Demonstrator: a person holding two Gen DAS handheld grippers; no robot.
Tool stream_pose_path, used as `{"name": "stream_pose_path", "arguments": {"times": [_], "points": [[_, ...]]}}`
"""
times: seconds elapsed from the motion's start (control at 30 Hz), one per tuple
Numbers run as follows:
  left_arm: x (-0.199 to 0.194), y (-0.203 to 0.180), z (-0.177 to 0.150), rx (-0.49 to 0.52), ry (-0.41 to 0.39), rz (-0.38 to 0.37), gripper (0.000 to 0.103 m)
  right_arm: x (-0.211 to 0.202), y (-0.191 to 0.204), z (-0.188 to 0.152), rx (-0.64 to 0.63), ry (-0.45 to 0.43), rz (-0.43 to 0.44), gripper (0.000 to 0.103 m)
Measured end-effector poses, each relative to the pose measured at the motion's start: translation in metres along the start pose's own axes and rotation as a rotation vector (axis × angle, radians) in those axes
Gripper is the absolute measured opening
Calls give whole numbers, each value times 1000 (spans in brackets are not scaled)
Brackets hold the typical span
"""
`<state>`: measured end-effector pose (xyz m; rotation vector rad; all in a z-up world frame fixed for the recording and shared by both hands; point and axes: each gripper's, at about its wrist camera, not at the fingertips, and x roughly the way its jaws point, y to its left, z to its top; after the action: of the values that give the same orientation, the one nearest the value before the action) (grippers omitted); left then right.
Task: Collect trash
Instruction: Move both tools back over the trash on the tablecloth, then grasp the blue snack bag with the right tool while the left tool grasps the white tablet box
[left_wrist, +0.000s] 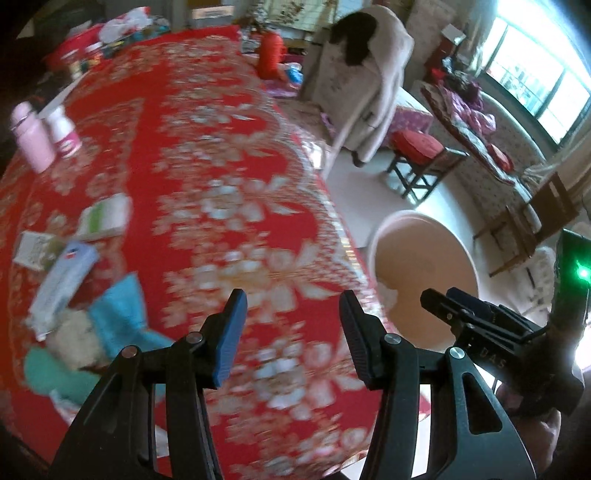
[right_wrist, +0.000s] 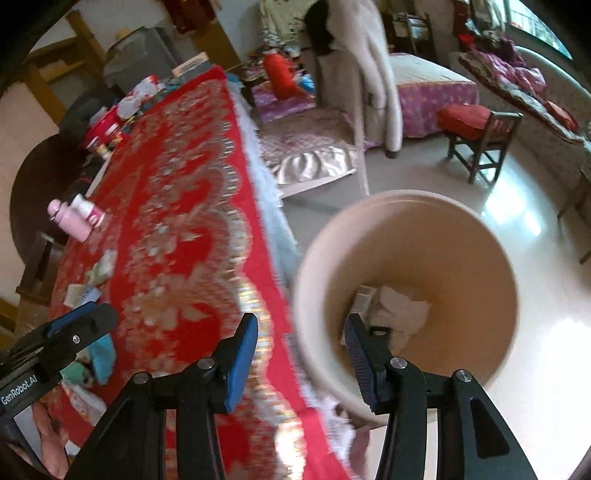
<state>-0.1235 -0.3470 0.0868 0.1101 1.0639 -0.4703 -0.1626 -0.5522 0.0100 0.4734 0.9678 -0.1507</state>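
Both tools are empty. The left tool (left_wrist: 293, 334) stands with its jaws moderately apart over the red patterned cloth of the table (left_wrist: 207, 155), nothing between the pads; the right tool (right_wrist: 301, 354) is likewise partly spread, straddling the near rim of the bin (right_wrist: 495, 258) with nothing gripped. That round beige bin stands on the floor just beside the table's edge, at the centre right of the right wrist view, and already holds some trash (right_wrist: 399, 310): crumpled white paper and what looks like a small carton at its bottom. So part of the job appears done. More seems left: at the lower left of the left wrist view a pile of litter (left_wrist: 74, 280) lies on the table, with small boxes, a pale blue packet, a blue wrapper and something green, all blurred, so the exact items are hard to tell. A pink bottle (left_wrist: 31, 138) and a white jar (left_wrist: 64, 129) stand at the upper left of that view, well apart from the pile; whether they count as trash is unclear. The next pick probably comes from that pile.
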Motion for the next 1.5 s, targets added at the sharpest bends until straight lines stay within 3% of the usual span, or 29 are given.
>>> {"name": "stream_pose_path", "arguments": {"times": [0.13,0.5,0.7,1.03,1.5], "points": [[-18,37,-6,-34,-13,33,50,4,41,-6,-52,13,36,53],[-39,152,-17,-144,-3,148,50,32,149,-31,-205,88,137,55],[-24,204,-11,-185,37,135,50,51,189,-43,-271,136,163,56],[7,224,1,-177,93,89,51,79,240,-47,-401,195,184,62],[29,236,14,-168,138,103,52,108,277,-53,-571,264,185,65]]}}
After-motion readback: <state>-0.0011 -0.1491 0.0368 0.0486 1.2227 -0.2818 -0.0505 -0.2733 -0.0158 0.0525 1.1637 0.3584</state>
